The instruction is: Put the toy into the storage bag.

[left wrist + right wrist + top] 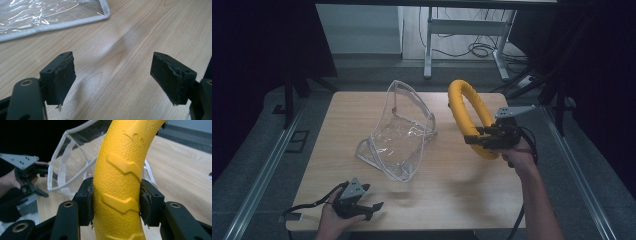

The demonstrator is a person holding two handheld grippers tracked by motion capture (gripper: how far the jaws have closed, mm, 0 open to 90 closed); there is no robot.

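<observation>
Right tool (pixel 477 139) clamps the upright yellow ring (pixel 468 112) right of the clear bag (pixel 399 132); left tool (pixel 371 207), gaping and empty, rests lower left.

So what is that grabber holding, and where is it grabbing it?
The right gripper holds the yellow ring, jaws clamped across its ridged tube low on the ring's near side, lifting it above the table. The left gripper holds nothing; its jaws stand open.

Ring (pixel 467 112) right of pouch (pixel 399 131)

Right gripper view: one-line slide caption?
Right claw shut on the yellow ring, clear bag standing behind on the table.
</observation>
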